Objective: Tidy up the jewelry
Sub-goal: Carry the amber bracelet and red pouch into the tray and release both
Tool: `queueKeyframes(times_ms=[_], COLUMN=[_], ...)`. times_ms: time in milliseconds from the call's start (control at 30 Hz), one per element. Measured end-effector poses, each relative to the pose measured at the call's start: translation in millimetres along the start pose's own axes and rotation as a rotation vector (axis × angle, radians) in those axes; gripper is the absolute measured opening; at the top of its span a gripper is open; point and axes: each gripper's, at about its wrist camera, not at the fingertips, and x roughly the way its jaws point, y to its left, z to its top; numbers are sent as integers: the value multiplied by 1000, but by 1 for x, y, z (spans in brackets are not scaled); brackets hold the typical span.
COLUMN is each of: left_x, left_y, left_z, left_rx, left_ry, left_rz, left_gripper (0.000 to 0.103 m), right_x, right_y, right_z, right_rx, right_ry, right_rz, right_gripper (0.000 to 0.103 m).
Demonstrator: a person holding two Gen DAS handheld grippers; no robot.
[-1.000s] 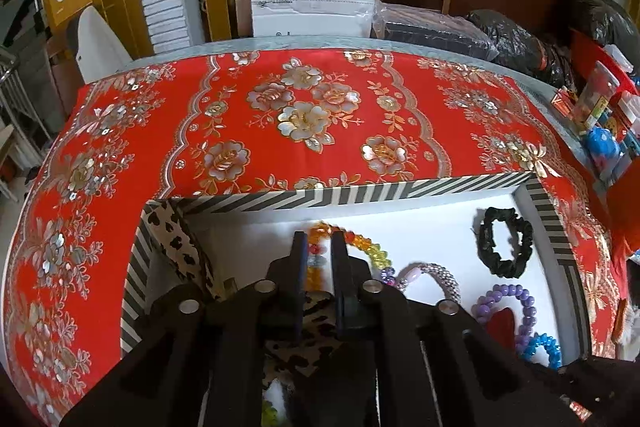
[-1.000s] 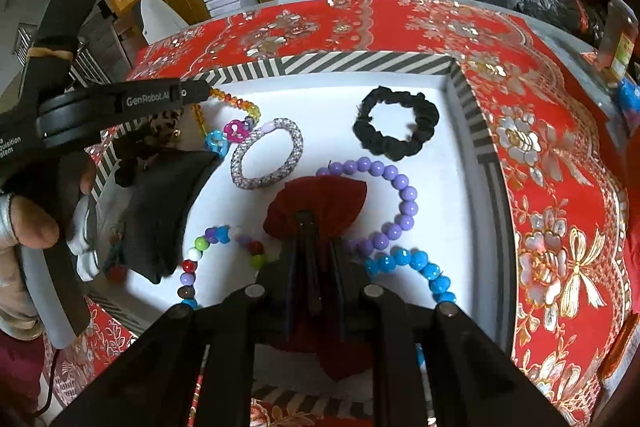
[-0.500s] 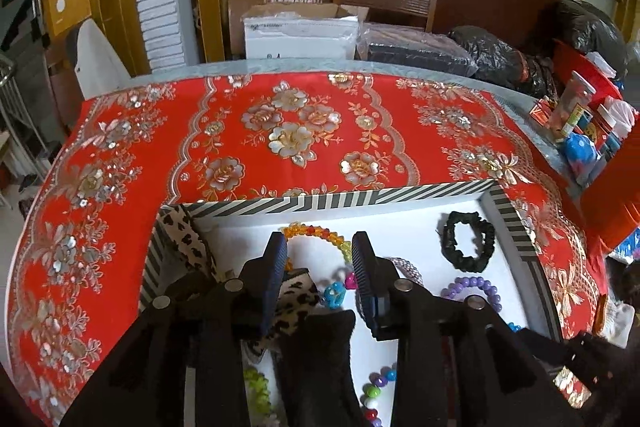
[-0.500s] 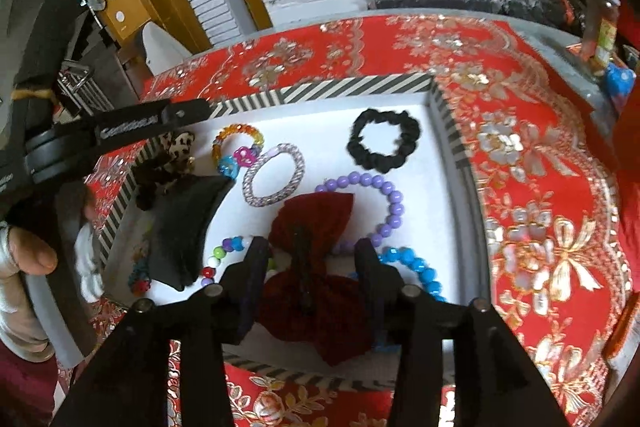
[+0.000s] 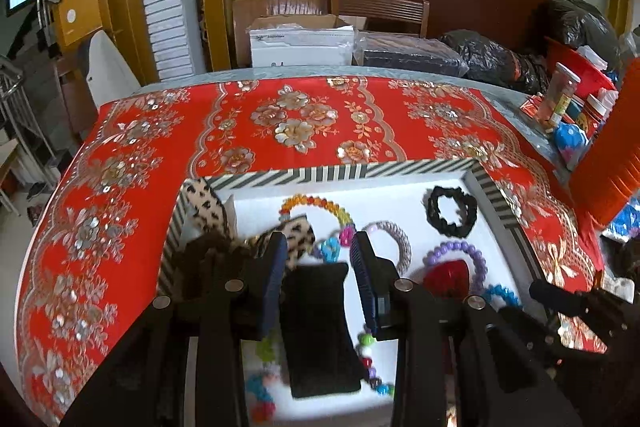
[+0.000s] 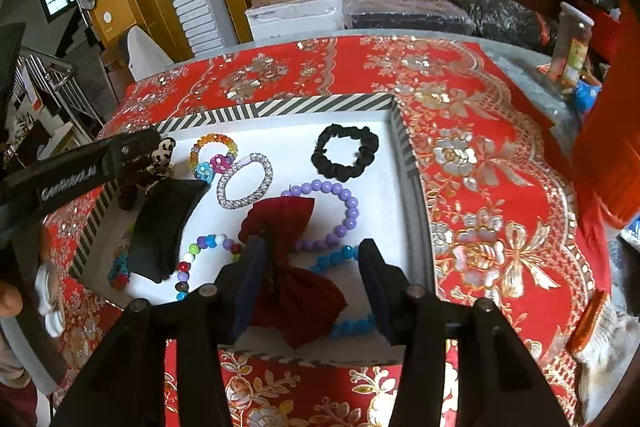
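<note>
Left gripper [image 5: 320, 267] tilts down over the striped tray [image 6: 280, 109], jaws apart, a black clip [image 5: 320, 323] lying loose below; right gripper [image 6: 310, 275], jaws opening, straddles the red bow [image 6: 288, 259] at six o'clock, gripping nothing.

A tray [image 6: 412, 163] is set on a tablecloth [image 6: 500, 187] at frame centre in the right wrist view. In it, a scrunchie [image 6: 345, 157] lies upper right, a bow [image 6: 292, 267] lower centre, a beaded bracelet [image 6: 348, 211] just right of the bow, and a flat pouch [image 6: 160, 227] at left.
</note>
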Motion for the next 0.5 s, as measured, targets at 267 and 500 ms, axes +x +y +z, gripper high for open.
queueKeyframes(times_ms=[267, 500], left_x=[-24, -46], left_y=[-1, 1], left_z=[-24, -43], left_rx=[1, -9], left_ry=[-16, -27], left_rz=[37, 71], left_gripper=[21, 21], right_x=[-13, -29], right_y=[3, 6], right_z=[-13, -23], right_rx=[-12, -16], right_ry=[-12, -38], right_rz=[-4, -7], right_gripper=[53, 54])
